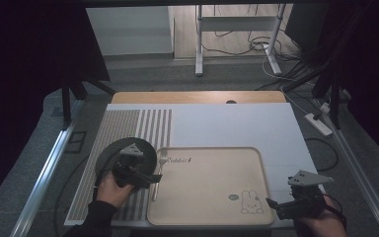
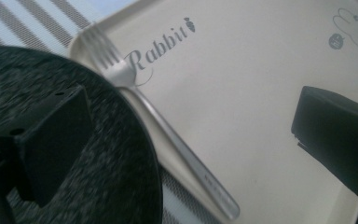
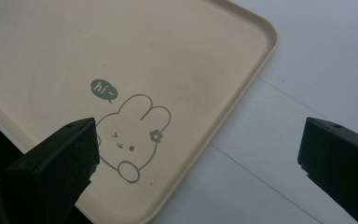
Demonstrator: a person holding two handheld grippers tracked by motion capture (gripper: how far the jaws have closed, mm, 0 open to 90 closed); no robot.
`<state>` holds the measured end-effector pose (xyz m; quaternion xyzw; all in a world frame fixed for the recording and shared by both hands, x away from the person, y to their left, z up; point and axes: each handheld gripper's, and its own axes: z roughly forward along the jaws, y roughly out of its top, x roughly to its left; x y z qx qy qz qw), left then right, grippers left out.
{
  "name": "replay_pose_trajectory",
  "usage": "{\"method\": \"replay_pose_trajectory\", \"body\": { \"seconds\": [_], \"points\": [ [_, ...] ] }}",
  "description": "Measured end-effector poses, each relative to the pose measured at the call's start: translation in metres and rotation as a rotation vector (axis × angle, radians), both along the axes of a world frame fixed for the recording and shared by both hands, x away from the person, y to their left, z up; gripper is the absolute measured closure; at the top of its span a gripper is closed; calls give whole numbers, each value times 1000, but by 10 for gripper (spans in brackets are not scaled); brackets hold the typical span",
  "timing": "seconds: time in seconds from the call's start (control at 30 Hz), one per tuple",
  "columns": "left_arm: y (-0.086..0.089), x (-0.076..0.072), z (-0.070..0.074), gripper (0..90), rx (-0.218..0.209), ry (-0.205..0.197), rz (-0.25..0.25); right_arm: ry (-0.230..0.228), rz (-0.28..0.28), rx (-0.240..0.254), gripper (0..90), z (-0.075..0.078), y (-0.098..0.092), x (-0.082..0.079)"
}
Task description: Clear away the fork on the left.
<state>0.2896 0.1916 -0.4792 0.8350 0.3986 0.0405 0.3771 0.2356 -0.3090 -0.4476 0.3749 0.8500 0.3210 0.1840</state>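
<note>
Placemat point(image 1: 217, 126) first — white, with grey stripes down its left part, it lies under everything else on the wooden table point(image 1: 197, 97). Taking the beige tray point(image 1: 212, 197) as the landmark: it sits on the near middle of the placemat, printed with "Rabbit" by its far-left corner and a small rabbit drawing near its near-right corner. A dark speckled plate point(image 1: 145, 148) lies just off the tray's left edge, on the stripes, its rim reaching the tray's far-left corner. The fork point(image 2: 168, 135) lies along the tray's left edge, tines toward the far-left corner beside the "Rabbit" lettering, handle running back toward the person; it rests free, gripped by nothing.

The left gripper point(image 1: 150, 178) hovers over the plate's near side at the tray's left edge, jaws spread wide — the fork handle shows between them, untouched. The right gripper point(image 1: 272, 203) sits off the tray's near-right corner, jaws likewise apart and empty, one over the rabbit drawing, the other over the placemat.
</note>
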Motion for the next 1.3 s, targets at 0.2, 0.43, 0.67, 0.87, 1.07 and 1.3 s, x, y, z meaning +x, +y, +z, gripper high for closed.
{"method": "replay_pose_trajectory", "body": {
  "seconds": [0.2, 0.43, 0.67, 0.87, 1.07, 1.3],
  "points": [
    [16, -18, 6, 0, -24, -35, 49, -1, 0, 1, 0, 0, 0, 0],
    [31, -35, 7, 0, -19, -42, 90, 0, -3, 3, 0, 0, 0, 0],
    [44, -53, 8, 0, -31, -47, 131, 7, -8, 5, 0, 0, 0, 1],
    [55, -69, 7, 0, -45, -63, 169, 8, -11, 2, 0, 0, 0, 1],
    [66, -82, 7, 0, -57, -67, 206, 11, -14, 0, 0, 0, 0, 1],
    [74, -95, 5, 0, -63, -60, 238, 12, -19, 6, 0, 0, -1, 1]
  ]
}}
